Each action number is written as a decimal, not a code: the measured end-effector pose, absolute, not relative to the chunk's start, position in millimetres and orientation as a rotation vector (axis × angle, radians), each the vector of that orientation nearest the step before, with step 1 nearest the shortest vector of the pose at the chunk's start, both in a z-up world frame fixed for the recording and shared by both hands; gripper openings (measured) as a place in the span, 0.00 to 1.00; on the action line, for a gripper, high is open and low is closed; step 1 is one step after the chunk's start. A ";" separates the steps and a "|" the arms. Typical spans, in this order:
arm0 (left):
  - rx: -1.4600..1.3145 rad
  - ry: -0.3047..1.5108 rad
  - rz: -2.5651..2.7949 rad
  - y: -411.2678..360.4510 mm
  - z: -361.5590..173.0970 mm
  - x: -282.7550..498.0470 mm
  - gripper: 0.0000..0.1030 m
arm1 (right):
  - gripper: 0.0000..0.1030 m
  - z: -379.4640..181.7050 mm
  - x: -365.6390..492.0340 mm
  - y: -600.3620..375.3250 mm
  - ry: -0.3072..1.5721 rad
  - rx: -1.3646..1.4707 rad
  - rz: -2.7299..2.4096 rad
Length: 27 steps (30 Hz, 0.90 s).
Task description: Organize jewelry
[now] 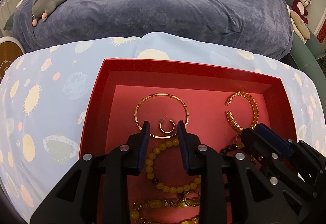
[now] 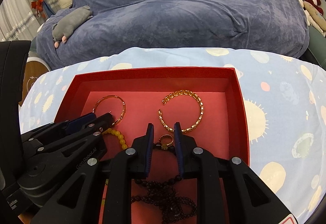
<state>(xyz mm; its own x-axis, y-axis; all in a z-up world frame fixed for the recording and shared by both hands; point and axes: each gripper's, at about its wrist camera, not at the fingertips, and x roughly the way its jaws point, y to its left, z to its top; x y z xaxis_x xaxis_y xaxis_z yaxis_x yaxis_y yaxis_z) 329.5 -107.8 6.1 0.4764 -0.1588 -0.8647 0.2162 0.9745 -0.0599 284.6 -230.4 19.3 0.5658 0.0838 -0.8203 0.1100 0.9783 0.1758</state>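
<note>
So there's a red box (image 1: 95,89) sitting on a light blue space-print sheet (image 1: 46,89), and both claws are hanging over its near half. The left claw (image 1: 163,126) is spread open with nothing in it, its tips either side of a small gold hoop earring (image 1: 167,127) that lies inside a big thin gold bangle (image 1: 163,115) on the box floor. Can't tell if the tips actually touch the floor.

The right claw (image 2: 163,128) is also released, empty, tips flanking a little gold ring (image 2: 166,139) that sits at the top end of a dark bead necklace (image 2: 169,197) piled nearer in. Just beyond that claw lies an open chain-link gold cuff (image 2: 183,111), on the right side of the box.

A yellow bead bracelet (image 1: 163,165) lies under the left claw, with chunkier yellow and gold pieces (image 1: 159,205) at the near edge.

Farther back there's a blue-purple velvety blanket (image 1: 163,10) with a grey plush toy (image 1: 53,0) on its left, and a red plush toy (image 1: 301,2) off to the right.
</note>
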 end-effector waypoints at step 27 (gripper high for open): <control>0.091 0.981 -0.198 -99.8 28.9 276.0 0.43 | 0.22 36.8 239.3 -229.5 0.962 0.239 -0.045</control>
